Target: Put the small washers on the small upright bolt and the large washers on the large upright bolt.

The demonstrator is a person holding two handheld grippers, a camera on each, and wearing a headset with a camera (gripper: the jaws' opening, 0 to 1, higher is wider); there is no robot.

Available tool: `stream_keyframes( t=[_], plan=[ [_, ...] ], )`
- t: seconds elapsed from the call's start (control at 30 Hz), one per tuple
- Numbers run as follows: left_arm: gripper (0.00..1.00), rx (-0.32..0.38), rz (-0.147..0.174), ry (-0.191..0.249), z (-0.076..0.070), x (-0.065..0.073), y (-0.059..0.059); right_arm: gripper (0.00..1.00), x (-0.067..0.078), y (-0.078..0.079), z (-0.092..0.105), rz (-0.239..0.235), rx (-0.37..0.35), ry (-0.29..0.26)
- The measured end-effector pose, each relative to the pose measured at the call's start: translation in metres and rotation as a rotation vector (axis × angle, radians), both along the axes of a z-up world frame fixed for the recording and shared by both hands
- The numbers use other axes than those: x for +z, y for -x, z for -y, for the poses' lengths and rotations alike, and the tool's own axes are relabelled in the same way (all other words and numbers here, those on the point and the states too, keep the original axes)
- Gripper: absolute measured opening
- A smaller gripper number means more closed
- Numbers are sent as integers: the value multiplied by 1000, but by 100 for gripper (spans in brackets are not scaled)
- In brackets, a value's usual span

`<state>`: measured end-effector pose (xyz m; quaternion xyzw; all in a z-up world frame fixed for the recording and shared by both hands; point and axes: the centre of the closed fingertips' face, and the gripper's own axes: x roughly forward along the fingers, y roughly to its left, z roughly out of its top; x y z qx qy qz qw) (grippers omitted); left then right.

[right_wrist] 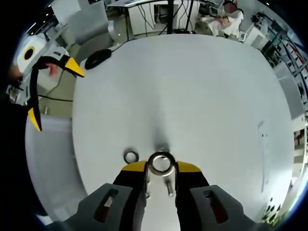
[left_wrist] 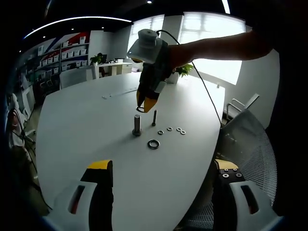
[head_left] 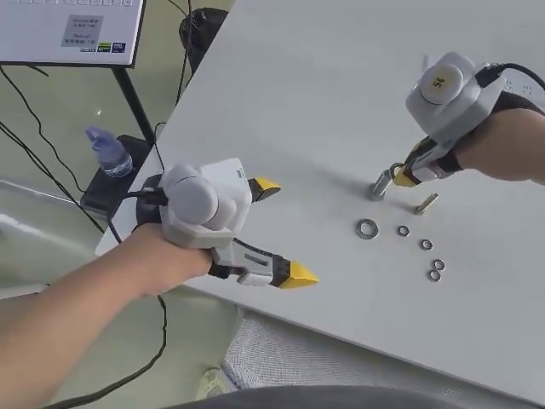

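Right gripper view looks down on the right gripper (right_wrist: 161, 167), its yellow-tipped jaws clamped on a large washer (right_wrist: 150, 163) that lies flat with its hole facing the camera. In the left gripper view this washer hangs just above the top of the large upright bolt (left_wrist: 137, 126), which stands under the jaw tips with its long axis vertical. The thinner small upright bolt (left_wrist: 154, 118) stands just beside it, also vertical. A little beyond the tips a second large washer (head_left: 367, 228) lies flat on the white table (head_left: 298, 94). Four small washers (head_left: 426, 244) trail away from it in a loose line. The left gripper (head_left: 283, 230) hovers at the table's edge, well apart from the bolts, with its jaws spread wide and holding nothing.
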<state>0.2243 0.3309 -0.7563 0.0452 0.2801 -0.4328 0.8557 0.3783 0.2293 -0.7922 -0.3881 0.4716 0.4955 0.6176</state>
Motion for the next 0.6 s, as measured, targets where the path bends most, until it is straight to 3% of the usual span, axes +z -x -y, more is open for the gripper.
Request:
stream_keyframes(
  t=[0.5, 0.6],
  plan=[
    [84, 0, -12, 2, -5, -2, 1, 21, -21, -2, -5, -3, 33, 45],
    [85, -2, -6, 1, -6, -1, 0, 21, -20, -3, -7, 1, 33, 41]
  ],
)
